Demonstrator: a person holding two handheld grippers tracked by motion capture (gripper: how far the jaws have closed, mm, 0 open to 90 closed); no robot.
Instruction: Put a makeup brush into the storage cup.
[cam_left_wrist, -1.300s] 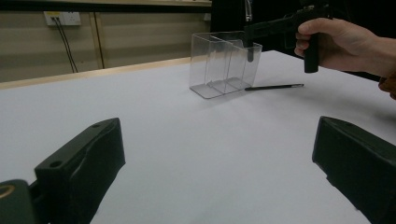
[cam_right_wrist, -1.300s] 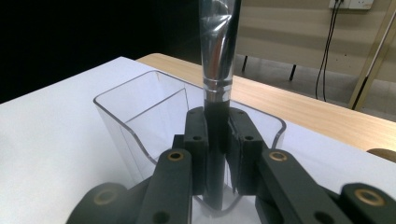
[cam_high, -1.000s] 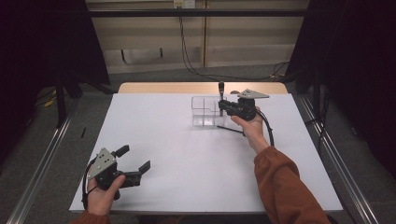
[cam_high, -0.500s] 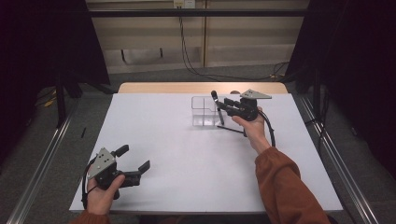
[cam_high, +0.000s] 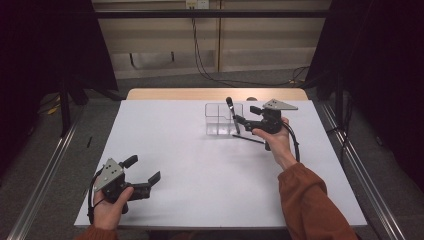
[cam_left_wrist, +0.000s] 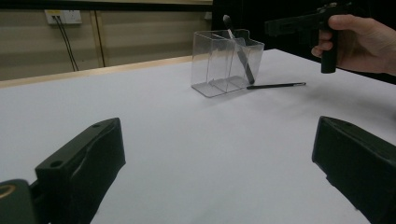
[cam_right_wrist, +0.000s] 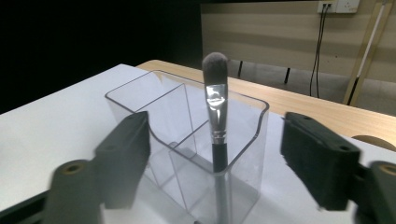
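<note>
A clear plastic organiser (cam_high: 216, 121) with several compartments stands at the back middle of the white table (cam_high: 200, 170). A dark makeup brush (cam_high: 232, 114) leans in its right compartment, bristles up. My right gripper (cam_high: 246, 115) is open just to the right of it. In the right gripper view the brush (cam_right_wrist: 215, 107) stands in the organiser (cam_right_wrist: 154, 116) between my jaws, which are apart and do not touch it. A thin dark stick (cam_high: 248, 139) lies on the table in front of the organiser. My left gripper (cam_high: 145, 175) rests open at the front left, holding nothing.
The left gripper view shows the organiser (cam_left_wrist: 219, 65), the brush (cam_left_wrist: 240, 53), the lying stick (cam_left_wrist: 275, 85) and the other hand with its gripper (cam_left_wrist: 303, 23) far across the table. A wooden strip (cam_high: 190, 94) borders the table's far edge.
The brush was held upright above the organiser; it now leans inside the right compartment. My right gripper has opened and drawn back slightly. The left gripper has not moved.
</note>
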